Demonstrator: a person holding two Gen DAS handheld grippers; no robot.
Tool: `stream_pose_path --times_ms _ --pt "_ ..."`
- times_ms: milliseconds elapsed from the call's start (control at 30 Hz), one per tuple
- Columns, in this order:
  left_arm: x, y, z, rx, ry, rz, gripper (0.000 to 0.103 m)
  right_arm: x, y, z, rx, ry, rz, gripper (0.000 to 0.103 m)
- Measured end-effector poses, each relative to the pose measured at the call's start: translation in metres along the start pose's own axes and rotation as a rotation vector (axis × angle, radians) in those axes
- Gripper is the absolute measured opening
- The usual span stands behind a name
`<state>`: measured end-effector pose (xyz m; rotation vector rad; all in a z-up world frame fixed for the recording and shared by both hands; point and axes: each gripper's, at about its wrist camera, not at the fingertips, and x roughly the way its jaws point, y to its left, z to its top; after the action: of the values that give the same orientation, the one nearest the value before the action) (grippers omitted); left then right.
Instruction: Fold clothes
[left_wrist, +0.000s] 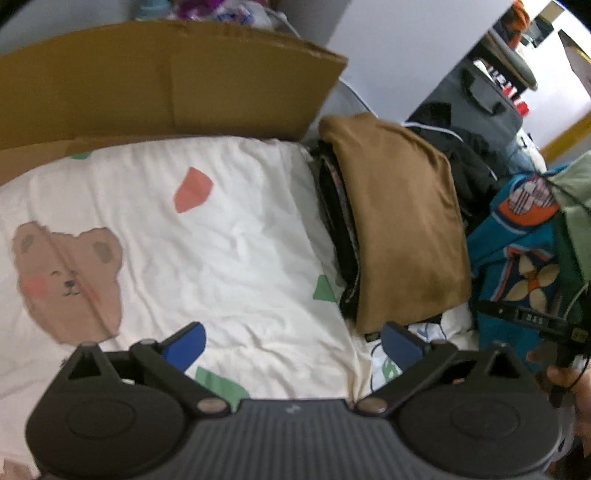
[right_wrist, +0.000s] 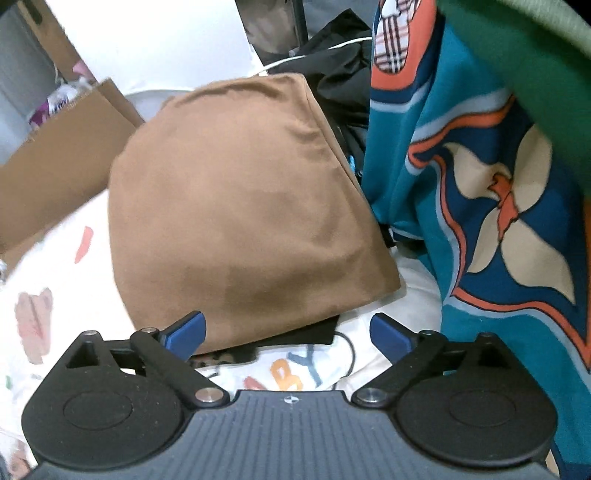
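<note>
A folded brown garment (left_wrist: 402, 221) lies on top of a stack of dark folded clothes (left_wrist: 340, 229) at the right side of the bed; in the right wrist view the brown garment (right_wrist: 243, 206) fills the middle. My left gripper (left_wrist: 291, 345) hangs open over the cream bear-print sheet (left_wrist: 229, 236), with nothing between its blue fingers. My right gripper (right_wrist: 288, 336) is open too, above the near edge of the stack, holding nothing. A teal patterned garment (right_wrist: 480, 206) hangs to the right of the stack.
A flattened cardboard sheet (left_wrist: 155, 77) stands along the far side of the bed. Dark clothes and a white cable (right_wrist: 332, 62) lie behind the stack. A green cloth (right_wrist: 524, 66) hangs at the upper right. A person's hand (left_wrist: 569, 380) holds the other gripper at the right edge.
</note>
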<state>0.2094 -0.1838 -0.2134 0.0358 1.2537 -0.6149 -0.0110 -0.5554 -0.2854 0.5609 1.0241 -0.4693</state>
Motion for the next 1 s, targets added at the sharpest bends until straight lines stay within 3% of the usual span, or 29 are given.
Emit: stream_pose_path --times_ms 433,667,1000 --pt "-0.124 0.033 0.003 -0.081 -0.034 0.140 0.103 -0.073 0.023 0.027 0.056 0.063 0.084 0.102" --pt "-0.178 0.055 -0.009 -0.165 -0.062 0.112 0.103 -0.111 0.043 0.035 0.056 0.051 0.099 0.102" --pt "-0.246 0.078 -0.033 -0.196 -0.092 0.192 0.103 -0.151 0.093 0.040 -0.025 0.063 0.136 0.102"
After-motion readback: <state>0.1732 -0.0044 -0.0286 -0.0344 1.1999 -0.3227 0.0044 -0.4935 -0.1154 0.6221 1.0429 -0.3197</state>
